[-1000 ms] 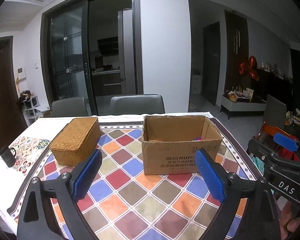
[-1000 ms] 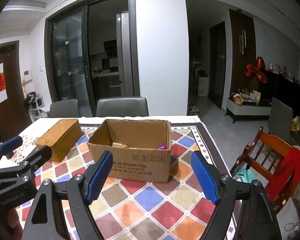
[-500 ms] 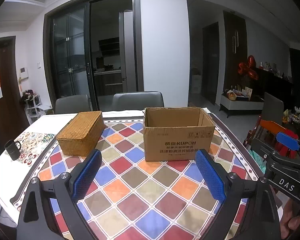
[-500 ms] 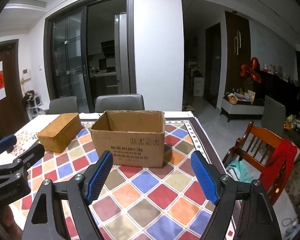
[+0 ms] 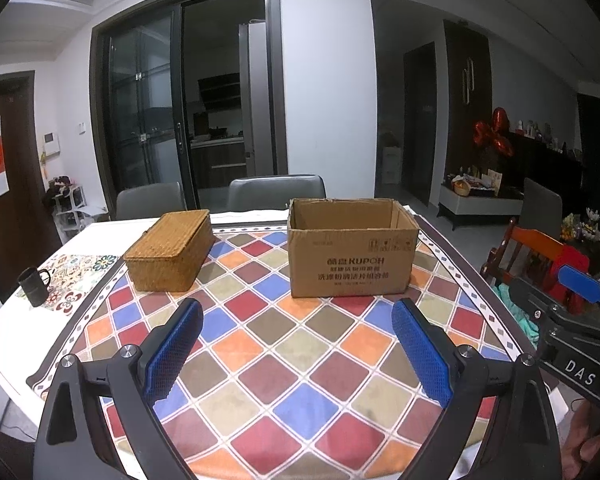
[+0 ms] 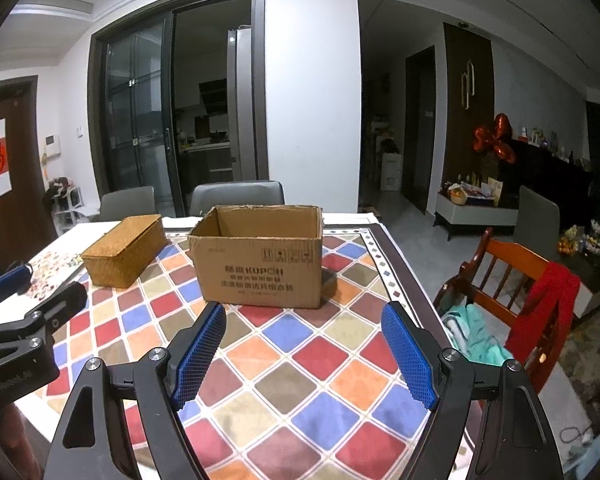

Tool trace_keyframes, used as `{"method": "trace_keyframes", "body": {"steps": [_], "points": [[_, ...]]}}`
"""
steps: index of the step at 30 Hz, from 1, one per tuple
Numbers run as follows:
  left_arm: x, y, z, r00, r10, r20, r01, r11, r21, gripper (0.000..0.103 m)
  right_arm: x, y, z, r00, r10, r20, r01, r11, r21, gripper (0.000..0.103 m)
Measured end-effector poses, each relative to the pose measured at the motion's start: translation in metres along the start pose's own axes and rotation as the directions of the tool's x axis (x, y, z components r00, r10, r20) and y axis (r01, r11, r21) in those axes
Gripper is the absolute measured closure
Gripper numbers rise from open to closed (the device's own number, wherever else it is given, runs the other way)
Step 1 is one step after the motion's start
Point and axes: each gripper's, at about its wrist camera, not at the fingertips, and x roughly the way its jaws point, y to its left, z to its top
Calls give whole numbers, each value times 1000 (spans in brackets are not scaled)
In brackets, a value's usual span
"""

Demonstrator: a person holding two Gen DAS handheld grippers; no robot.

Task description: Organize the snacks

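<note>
Two grippers, left [image 5: 296,320] and right [image 6: 302,324], jaws spread wide, grasping nothing. Open brown cardboard box [image 6: 260,264] interior hidden behind its near wall. Closed woven rattan basket [image 5: 170,254] beside it on the bench [image 5: 284,360]; contents unseen.

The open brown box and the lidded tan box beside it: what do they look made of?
Open box: looks like corrugated cardboard, matte brown, with printed lettering and ragged cut rims. Lidded box: apparently woven rattan or wicker, golden-tan, showing a fine plaited texture; the exact fibre is unclear.
</note>
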Motion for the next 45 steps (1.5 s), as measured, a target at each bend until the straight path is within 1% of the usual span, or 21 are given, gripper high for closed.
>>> {"method": "trace_keyframes", "body": {"steps": [7,20,29,45], "points": [[-20,-2,-16,1000,-5,-1,5,1000,5,5,-20,-4,-14,1000,5,-3,-4,1000,13,22],[-40,4,-37,1000,7,-22,-7,1000,-16,4,-43,-1,-33,1000,-2,-9,3,1000,6,22],[-46,7,-42,1000,11,-25,-12,1000,-26,2,-48,-3,-41,1000,-3,-18,4,1000,22,22],[-45,6,-42,1000,10,-21,-10,1000,-25,2,-48,-2,-39,1000,7,-16,-7,1000,31,22]]}}
